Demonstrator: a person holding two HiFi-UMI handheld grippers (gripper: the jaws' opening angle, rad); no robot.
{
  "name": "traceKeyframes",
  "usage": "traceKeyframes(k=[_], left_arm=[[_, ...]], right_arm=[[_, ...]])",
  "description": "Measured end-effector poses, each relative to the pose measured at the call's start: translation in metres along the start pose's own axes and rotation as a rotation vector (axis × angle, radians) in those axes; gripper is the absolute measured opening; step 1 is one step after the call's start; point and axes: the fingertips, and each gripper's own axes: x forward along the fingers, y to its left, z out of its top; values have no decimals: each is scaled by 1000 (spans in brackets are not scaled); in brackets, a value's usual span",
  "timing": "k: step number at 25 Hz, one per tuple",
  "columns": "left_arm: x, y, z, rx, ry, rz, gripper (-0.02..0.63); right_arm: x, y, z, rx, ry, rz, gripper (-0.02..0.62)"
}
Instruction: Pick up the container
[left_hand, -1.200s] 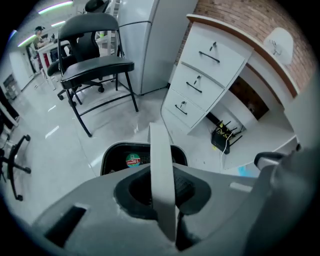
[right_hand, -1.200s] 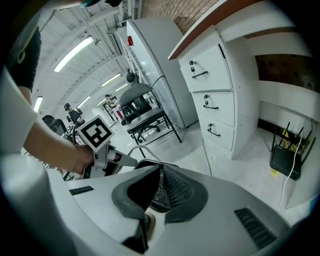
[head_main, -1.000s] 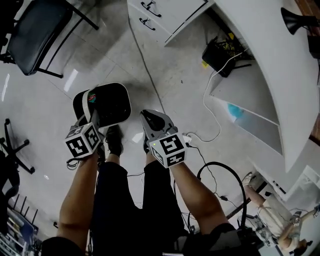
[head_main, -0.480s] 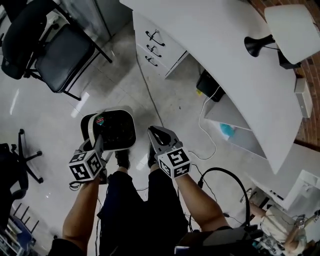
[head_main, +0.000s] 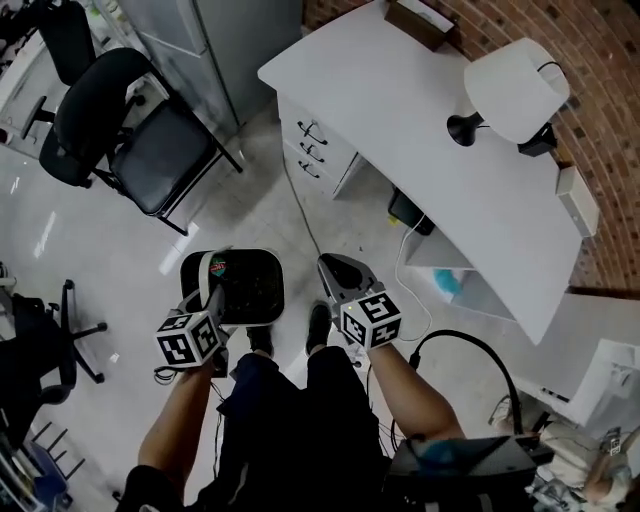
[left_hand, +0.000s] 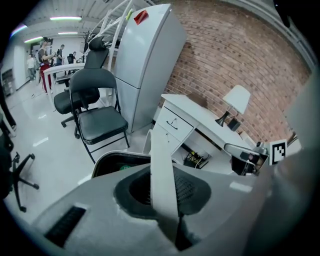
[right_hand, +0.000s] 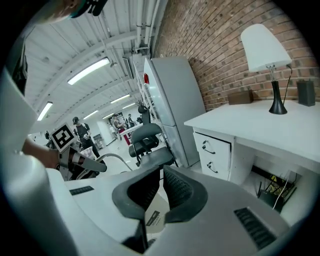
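The container (head_main: 250, 295) has been lifted well off the floor (head_main: 110, 250), its rim pinched in the left tongs (head_main: 212, 285). The right tongs (head_main: 335, 268), pressed together, hold nothing. Pickup is judged achieved.

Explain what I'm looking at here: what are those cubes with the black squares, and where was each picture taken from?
No robot here: a standing person holds a hand tool in each hand, each ending in a two-jaw claw; the marker cubes are part of those tools. The head view comes from a camera on the person's head, looking down at the floor. The other two come from cameras riding on each tool, looking along its jaws. The left claw is shut on the white rim of the container, a dark-lined bin. The right claw has its jaws nearly together with nothing between them. Beyond stand a white desk bearing a lamp, and a black chair.
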Motion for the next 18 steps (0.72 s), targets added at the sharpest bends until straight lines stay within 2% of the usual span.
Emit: traceKeyframes(k=[5,10,18], left_arm=[[-34,-13,15,-21,-22,-14,49],[-65,-23,35,5,-37,-31,49],[-97,-37,50,18,-1,-46,49]], right_arm=[[-18,3,48,6,-49,5,23],[-36,14,89,-10,-123,-22,21],[-68,48,141,-74,-162,-1,14]])
